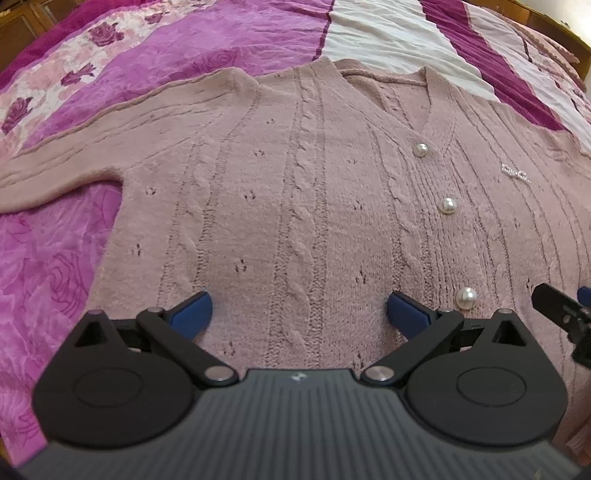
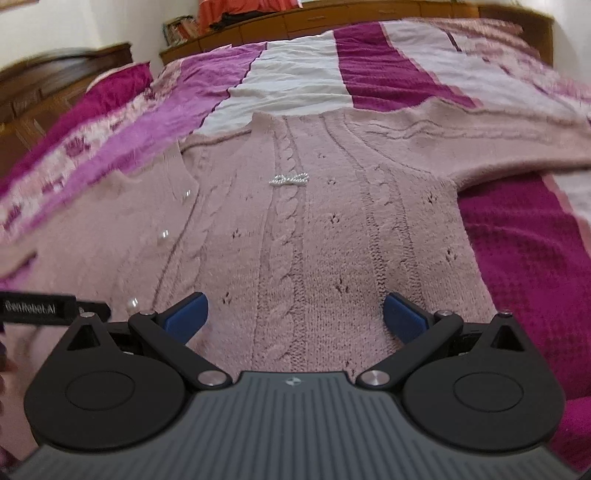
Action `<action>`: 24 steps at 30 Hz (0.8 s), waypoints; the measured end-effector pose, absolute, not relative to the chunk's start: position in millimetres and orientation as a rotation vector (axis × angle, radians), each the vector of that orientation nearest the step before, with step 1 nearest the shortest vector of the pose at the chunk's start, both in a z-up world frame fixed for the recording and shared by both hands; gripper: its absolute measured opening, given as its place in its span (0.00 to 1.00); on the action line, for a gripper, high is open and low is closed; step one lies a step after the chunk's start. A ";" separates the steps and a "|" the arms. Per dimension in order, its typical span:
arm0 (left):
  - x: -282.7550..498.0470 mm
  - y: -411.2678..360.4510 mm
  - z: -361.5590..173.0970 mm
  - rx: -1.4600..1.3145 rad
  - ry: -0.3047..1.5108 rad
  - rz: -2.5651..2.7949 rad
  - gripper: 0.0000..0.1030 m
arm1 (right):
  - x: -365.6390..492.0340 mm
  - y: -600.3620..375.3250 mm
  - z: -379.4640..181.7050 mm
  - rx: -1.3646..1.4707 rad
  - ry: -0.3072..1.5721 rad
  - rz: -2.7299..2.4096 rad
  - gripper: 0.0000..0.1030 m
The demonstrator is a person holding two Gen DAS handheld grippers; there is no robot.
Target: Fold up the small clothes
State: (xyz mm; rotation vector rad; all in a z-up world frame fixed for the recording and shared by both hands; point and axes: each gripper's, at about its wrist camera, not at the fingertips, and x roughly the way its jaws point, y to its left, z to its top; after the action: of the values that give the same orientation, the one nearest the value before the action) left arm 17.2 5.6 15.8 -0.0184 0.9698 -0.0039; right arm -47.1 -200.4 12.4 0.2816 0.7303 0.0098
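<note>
A dusty-pink cable-knit cardigan (image 1: 295, 192) with pearl buttons (image 1: 448, 205) lies flat and face up on the bed, sleeves spread out to both sides. My left gripper (image 1: 299, 314) hovers open over its lower left front, blue pads wide apart with only knit between them. The other gripper's finger (image 1: 557, 306) pokes in at the right edge. In the right wrist view the cardigan (image 2: 314, 229) shows a small pearl bow (image 2: 289, 180), and its sleeve (image 2: 480, 140) runs off right. My right gripper (image 2: 295, 314) is open above the lower right front.
The bed carries a bedspread (image 1: 221, 33) in magenta, pink rose and white stripes. Dark magenta fabric (image 2: 528, 251) lies right of the cardigan. A wooden headboard and cabinets (image 2: 66, 85) stand beyond the bed, with orange cloth (image 2: 251, 11) on top.
</note>
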 end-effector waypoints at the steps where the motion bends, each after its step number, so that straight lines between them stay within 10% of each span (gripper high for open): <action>1: 17.6 6.5 17.1 -0.027 0.975 0.001 1.00 | -45.9 -203.0 13.7 0.301 0.736 0.013 1.00; 24: 21.8 10.0 37.0 -0.056 0.969 0.062 1.00 | -35.0 -359.6 55.7 0.577 0.610 -0.050 1.00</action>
State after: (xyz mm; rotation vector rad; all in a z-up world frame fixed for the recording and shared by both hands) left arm 21.8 10.0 37.0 -0.0564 0.9690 0.0617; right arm -35.0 -359.6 55.7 0.5766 0.6099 -0.0496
